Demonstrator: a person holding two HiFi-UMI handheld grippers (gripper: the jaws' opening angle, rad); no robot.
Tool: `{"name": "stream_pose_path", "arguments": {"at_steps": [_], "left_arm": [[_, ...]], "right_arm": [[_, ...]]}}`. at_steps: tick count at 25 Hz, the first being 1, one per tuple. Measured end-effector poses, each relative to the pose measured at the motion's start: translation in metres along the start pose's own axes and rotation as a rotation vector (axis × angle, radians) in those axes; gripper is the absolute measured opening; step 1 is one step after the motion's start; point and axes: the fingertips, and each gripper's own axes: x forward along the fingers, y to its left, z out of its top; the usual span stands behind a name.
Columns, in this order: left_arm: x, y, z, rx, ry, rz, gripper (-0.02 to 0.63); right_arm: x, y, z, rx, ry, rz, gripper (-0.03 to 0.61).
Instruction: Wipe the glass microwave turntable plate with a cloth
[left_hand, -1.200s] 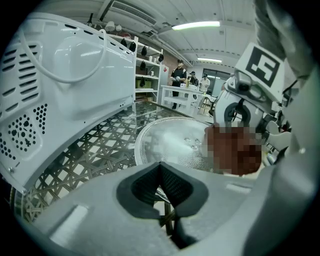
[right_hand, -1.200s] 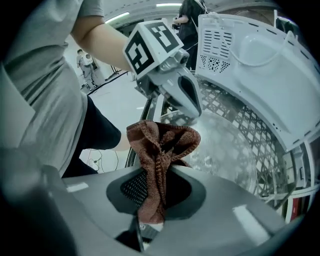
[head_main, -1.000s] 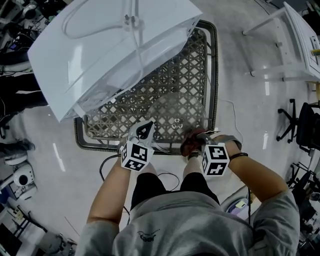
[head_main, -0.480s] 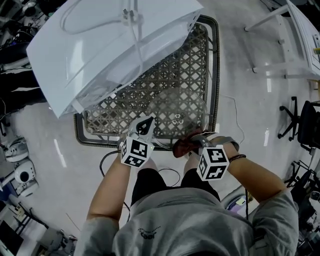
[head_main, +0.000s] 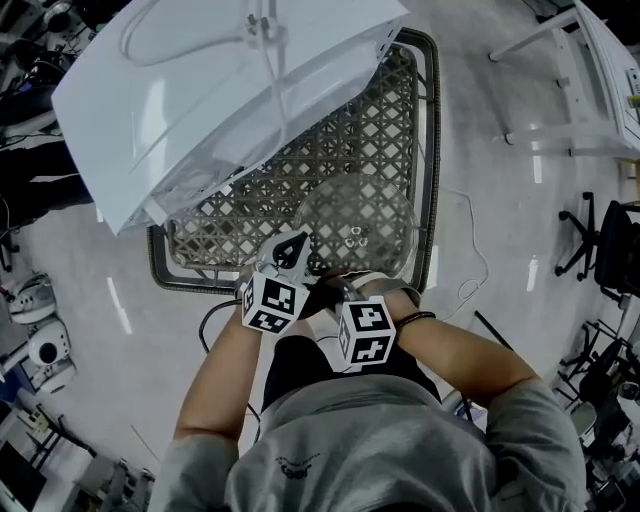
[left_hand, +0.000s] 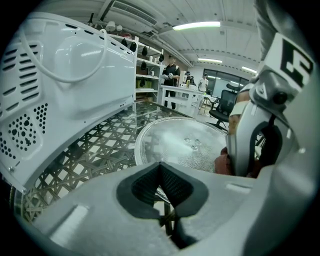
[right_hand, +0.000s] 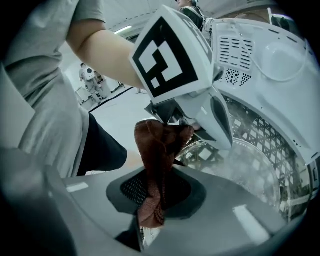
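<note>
A white microwave (head_main: 230, 90) is seen tipped over the far left part of a lattice-topped table (head_main: 428, 150), and its casing reaches past the table's far and left edges. The glass turntable plate (head_main: 350, 210) is laid flat on the table, towards the near right corner, close to the near edge and clear of the microwave.

The left gripper (head_main: 288, 252) is held over the table's near edge, at the plate's near left rim. Its jaws are seen drawn together. Whether the rim is pinched between them cannot be told.

The right gripper (right_hand: 155, 197) is brought in just beside the left one, below the near edge of the table. Its jaws are closed on a reddish-brown cloth (right_hand: 157, 150). The cloth is gripped at its lower end, and the bunched upper part is pressed up against the tip of the left gripper, beside the plate's near rim.
</note>
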Motion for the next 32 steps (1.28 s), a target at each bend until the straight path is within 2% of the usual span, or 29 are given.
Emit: {"name": "stream_pose_path", "arguments": {"at_steps": [10,19,28,32], "left_arm": [[0.0,0.0,-0.001,0.004,0.002,0.0,-0.002],[0.0,-0.002,-0.001,0.008,0.001,-0.005,-0.002],[0.001,0.0,-0.003,-0.002,0.002,-0.002,-0.002],[0.004,-0.002,-0.004,0.006,0.034,0.016,-0.002]], "right_arm": [[-0.021,0.005,-0.045,0.031,0.065,0.007,0.069],[-0.061,0.009,-0.123,0.064,0.192,-0.023,0.069],[-0.058,0.006,-0.126,0.09,0.182,-0.048,0.069],[-0.053,0.005,-0.13,0.102,0.174,-0.068,0.069]]}}
